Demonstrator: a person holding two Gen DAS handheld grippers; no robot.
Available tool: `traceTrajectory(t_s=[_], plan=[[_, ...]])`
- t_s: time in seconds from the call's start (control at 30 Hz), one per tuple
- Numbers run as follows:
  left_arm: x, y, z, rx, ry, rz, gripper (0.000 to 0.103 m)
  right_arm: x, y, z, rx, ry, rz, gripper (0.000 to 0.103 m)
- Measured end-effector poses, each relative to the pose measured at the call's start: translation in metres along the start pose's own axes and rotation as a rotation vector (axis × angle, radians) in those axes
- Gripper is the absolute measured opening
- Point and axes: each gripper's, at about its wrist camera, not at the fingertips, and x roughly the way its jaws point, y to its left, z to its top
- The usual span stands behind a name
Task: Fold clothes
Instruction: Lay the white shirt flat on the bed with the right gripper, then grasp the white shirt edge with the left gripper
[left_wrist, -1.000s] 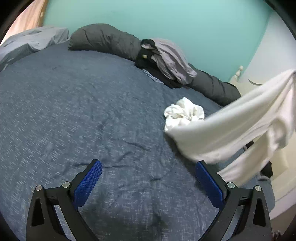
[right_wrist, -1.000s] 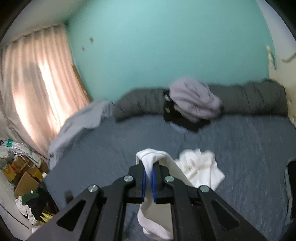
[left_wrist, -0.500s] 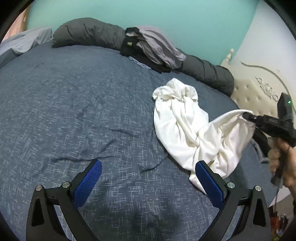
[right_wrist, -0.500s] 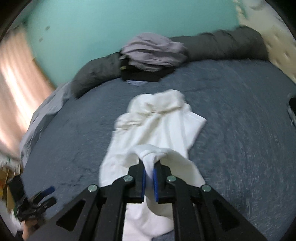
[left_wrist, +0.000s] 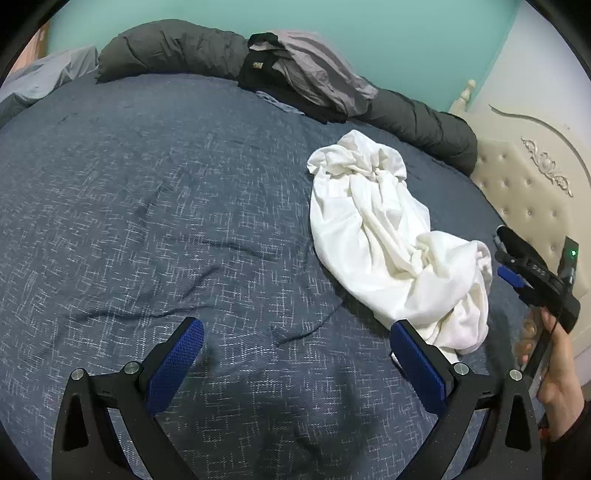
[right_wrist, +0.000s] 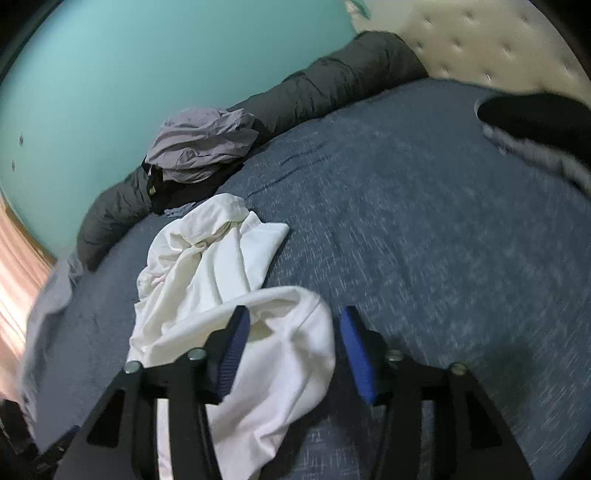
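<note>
A crumpled white garment (left_wrist: 369, 229) lies in a long heap on the blue bedspread (left_wrist: 147, 184). My left gripper (left_wrist: 293, 332) hovers open over bare bedspread, its right finger just short of the garment's near end. In the right wrist view my right gripper (right_wrist: 293, 317) is low over the bed with its jaws opening. A fold of the white garment (right_wrist: 207, 258) lies loose between them, and the right pad stands clear of it. The left wrist view shows that right gripper (left_wrist: 517, 266) beside the heap, held by a hand (left_wrist: 554, 369).
A pile of grey and black clothes (left_wrist: 306, 74) rests against a dark rolled duvet (left_wrist: 166, 48) along the far side of the bed. A cream tufted headboard (left_wrist: 535, 177) stands at the right. Another dark item (right_wrist: 535, 114) lies near it.
The right gripper came down with the white garment, laid it on the bedspread and parted its jaws, letting the cloth go. The left gripper dropped slightly towards the bed.
</note>
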Motion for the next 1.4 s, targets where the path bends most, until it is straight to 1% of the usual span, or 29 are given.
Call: traceTrajectory(t_s=[0.07,0.13,0.23,0.43,0.53,0.63,0.8,0.97,1.03,1.13,1.2,1.27,1.4], plan=[[0.002,-0.004,-0.001,0.012,0.007,-0.009,0.103,-0.002,-0.006,-0.006,0.037,0.014,0.016,0.057],[0.005,-0.009,-0.003,0.031,0.016,-0.018,0.103,-0.005,-0.005,-0.011,0.020,0.010,0.042,0.057],[0.008,-0.018,-0.006,0.061,0.022,-0.023,0.103,-0.007,-0.002,-0.017,-0.020,0.001,0.056,0.058],[0.021,-0.034,-0.011,0.092,0.047,-0.053,0.103,0.000,-0.001,-0.025,-0.020,0.039,0.107,0.058],[0.025,-0.042,-0.014,0.109,0.055,-0.071,0.103,0.002,0.000,-0.025,-0.017,0.038,0.108,0.058],[0.029,-0.048,-0.016,0.124,0.065,-0.086,0.103,0.004,0.000,-0.024,0.005,0.035,0.128,0.060],[0.036,-0.053,-0.016,0.143,0.067,-0.070,0.103,0.010,0.007,-0.021,-0.002,0.038,0.153,0.062],[0.043,-0.055,-0.012,0.128,0.070,-0.082,0.103,0.018,0.010,-0.023,0.001,0.055,0.176,0.062],[0.046,-0.057,-0.011,0.133,0.073,-0.078,0.103,0.020,0.011,-0.023,0.008,0.059,0.187,0.062],[0.052,-0.062,-0.009,0.160,0.091,-0.092,0.102,0.022,0.012,-0.022,0.005,0.063,0.198,0.062],[0.054,-0.066,-0.008,0.183,0.092,-0.078,0.102,0.022,0.012,-0.021,0.008,0.061,0.204,0.062],[0.055,-0.067,-0.008,0.183,0.093,-0.083,0.102,0.022,0.012,-0.021,0.011,0.060,0.208,0.062],[0.064,-0.067,-0.005,0.181,0.116,-0.063,0.102,0.022,0.011,-0.020,0.022,0.059,0.213,0.062]])
